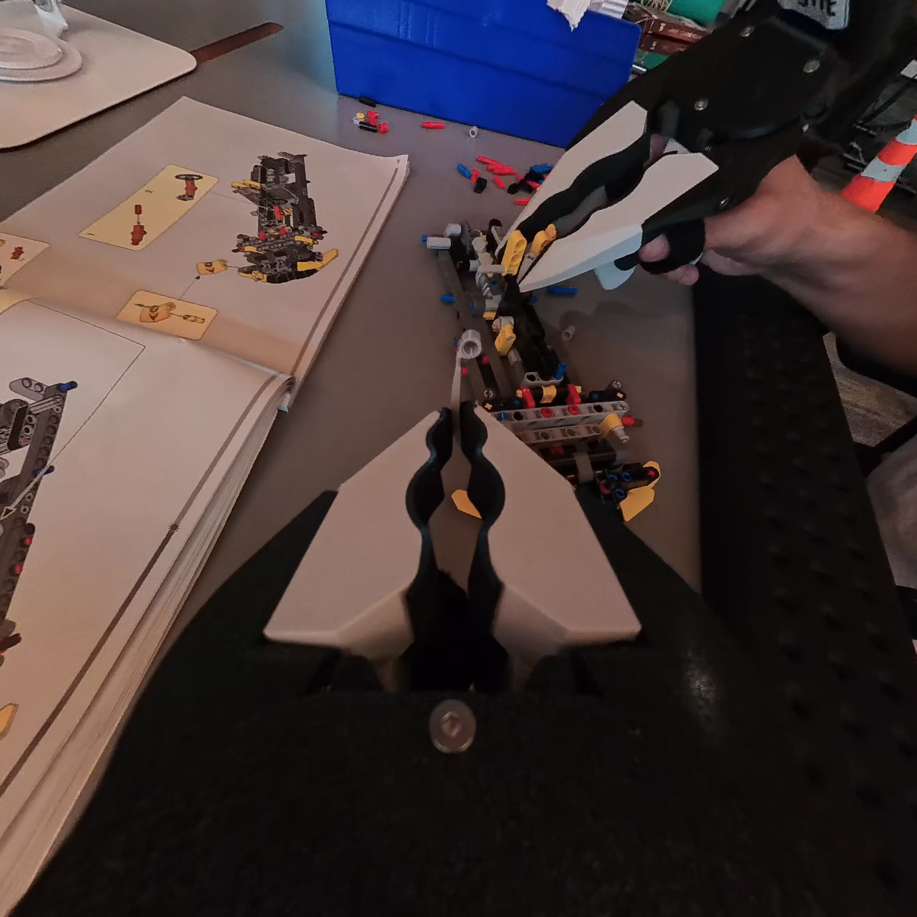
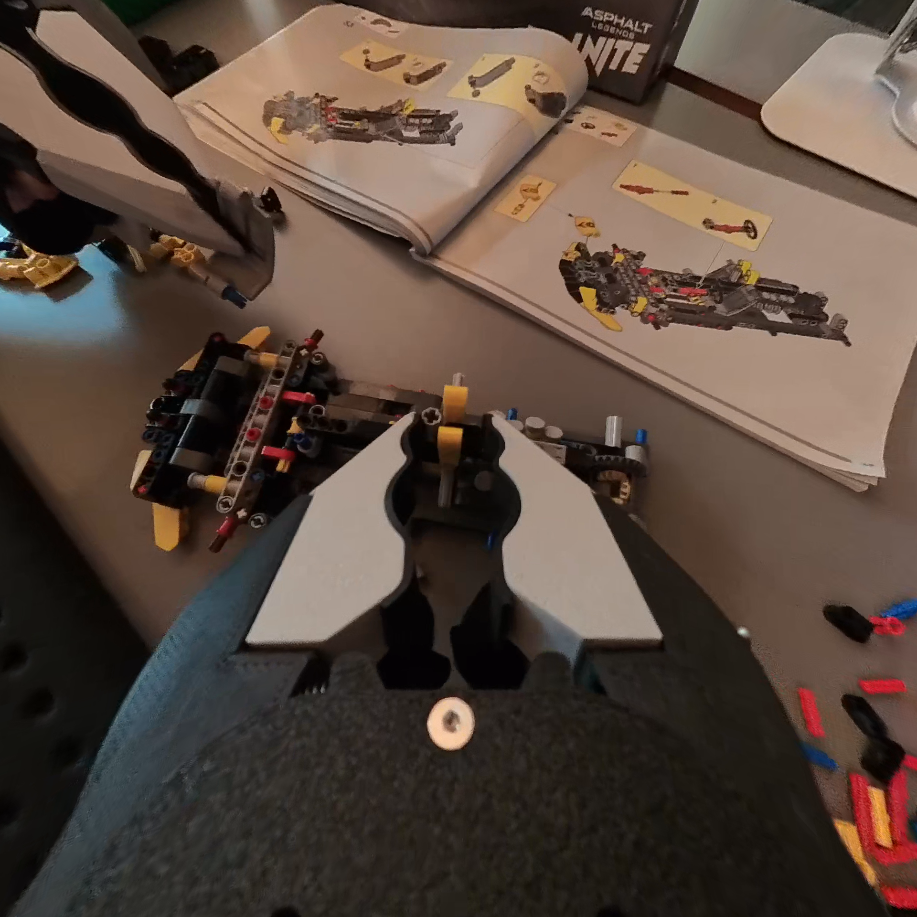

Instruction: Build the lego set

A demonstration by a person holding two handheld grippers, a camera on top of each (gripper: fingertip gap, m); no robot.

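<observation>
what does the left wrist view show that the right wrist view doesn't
Only the left wrist view: a blue bin at the back of the table, an orange cone and the hand working the right gripper.

Only the right wrist view: a dark box behind the booklet, and loose yellow curved pieces at far left.

Both: the lego car frame, the open instruction booklet, scattered red, blue and black pins, and the left gripper.

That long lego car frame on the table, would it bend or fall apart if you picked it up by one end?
The lego frame is long and thin, so it might flex. Its pinned-on yellow pieces could pop off.
</observation>
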